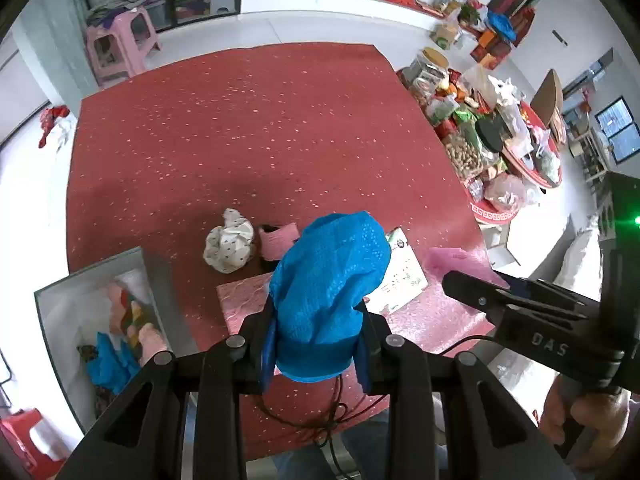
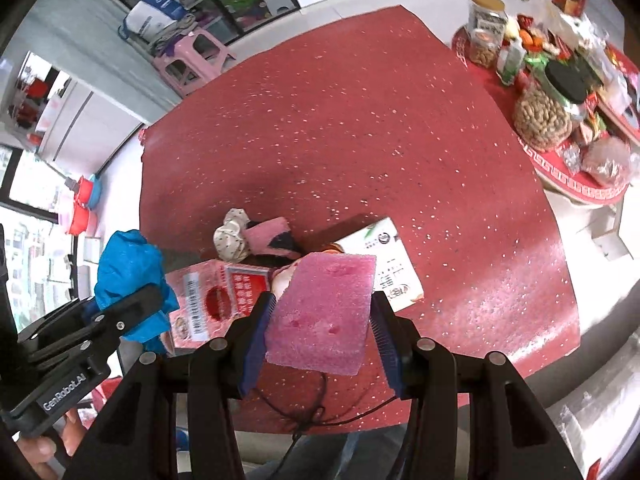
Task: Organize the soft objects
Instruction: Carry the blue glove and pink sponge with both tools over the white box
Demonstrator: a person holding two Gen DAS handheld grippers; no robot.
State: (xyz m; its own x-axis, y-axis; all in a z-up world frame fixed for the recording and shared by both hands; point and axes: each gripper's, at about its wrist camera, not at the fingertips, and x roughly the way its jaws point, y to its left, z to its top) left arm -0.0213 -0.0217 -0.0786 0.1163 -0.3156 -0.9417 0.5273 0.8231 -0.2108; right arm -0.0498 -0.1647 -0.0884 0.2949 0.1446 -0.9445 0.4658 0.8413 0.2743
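While both tools are raised above the red speckled tablecloth [image 1: 256, 128], something soft is clamped in each. A crumpled blue cloth [image 1: 328, 292] is pinched between the blue pads of the left gripper [image 1: 316, 356], its bulk bulging up past the fingertips. A pink sponge block [image 2: 326, 312] is squeezed between the pads of the right gripper [image 2: 322, 336], tilted, with one flat face turned to the camera. A hand [image 1: 588, 420] is seen wrapped around the right tool's handle at the lower right of the left wrist view.

Just below the held things, a pink printed packet [image 2: 208, 300] and a white carton [image 2: 384, 264] are seen lying flat on the cloth, side by side. A little further on, a small white dotted fabric bundle [image 1: 230, 246] is found touching a pink and black folded piece [image 2: 272, 236]. To the left of the table edge, a grey open box [image 1: 52, 292] is seen, with blue, pink and multicoloured soft pieces [image 1: 128, 320] already lying in it.

Beyond the far edge of the table, a pink plastic stool [image 1: 120, 44] is seen on the pale floor. To the right, a round table [image 2: 576, 184] is crowded with jars, packets and a bag of peanuts [image 2: 540, 120].
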